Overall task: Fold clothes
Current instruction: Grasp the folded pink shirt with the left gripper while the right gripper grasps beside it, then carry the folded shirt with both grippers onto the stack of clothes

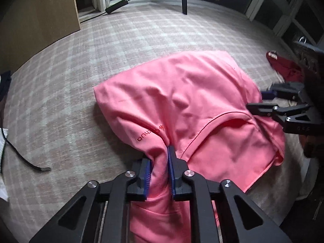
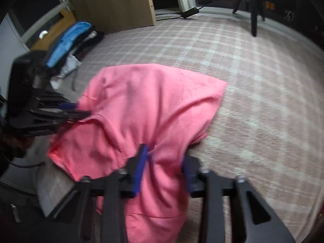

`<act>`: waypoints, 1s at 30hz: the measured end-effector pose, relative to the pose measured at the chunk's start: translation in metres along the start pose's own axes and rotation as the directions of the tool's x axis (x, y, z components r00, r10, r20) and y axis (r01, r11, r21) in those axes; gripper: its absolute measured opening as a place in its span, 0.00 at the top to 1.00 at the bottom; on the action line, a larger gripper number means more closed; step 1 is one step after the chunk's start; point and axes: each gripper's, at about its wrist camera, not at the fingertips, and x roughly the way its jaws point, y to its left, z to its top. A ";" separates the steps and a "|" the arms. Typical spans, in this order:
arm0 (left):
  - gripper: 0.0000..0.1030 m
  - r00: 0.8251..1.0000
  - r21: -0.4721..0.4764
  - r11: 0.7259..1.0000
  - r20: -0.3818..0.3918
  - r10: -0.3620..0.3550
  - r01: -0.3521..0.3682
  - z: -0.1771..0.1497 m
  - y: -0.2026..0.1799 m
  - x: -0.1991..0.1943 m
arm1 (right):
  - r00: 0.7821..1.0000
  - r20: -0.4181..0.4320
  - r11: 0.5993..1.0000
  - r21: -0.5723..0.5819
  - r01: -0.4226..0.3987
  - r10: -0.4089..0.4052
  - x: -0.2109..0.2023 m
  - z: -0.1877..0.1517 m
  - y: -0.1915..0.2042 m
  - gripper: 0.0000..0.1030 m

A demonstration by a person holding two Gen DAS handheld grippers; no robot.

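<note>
Pink garment bunched, L tongs & R tongs clamping edges, carpet open

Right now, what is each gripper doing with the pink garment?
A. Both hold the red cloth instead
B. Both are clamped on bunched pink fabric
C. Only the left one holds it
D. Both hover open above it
B: the left gripper pinches a gathered fold of the pink garment between its blue pads, and the right gripper has pink fabric bunched between its own.
</note>
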 end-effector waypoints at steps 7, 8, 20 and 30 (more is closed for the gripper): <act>0.90 0.998 -0.092 0.995 0.057 -0.022 0.028 -0.006 0.013 -0.011 | 0.994 0.058 0.996 0.006 -0.094 0.094 -0.004 -0.004 0.003 0.89; 0.90 0.997 -0.103 0.994 0.071 -0.016 0.024 -0.009 0.020 -0.020 | 0.992 0.074 0.995 0.003 -0.099 0.098 -0.007 -0.003 0.005 0.89; 0.90 0.955 -0.050 0.997 0.289 0.066 -0.054 -0.025 0.043 -0.149 | 0.953 0.283 0.988 -0.133 -0.076 0.111 -0.090 0.048 0.091 0.89; 0.90 0.875 -0.036 0.988 0.460 0.150 -0.150 -0.054 0.183 -0.297 | 0.887 0.431 0.948 -0.318 -0.024 0.167 -0.094 0.142 0.264 0.89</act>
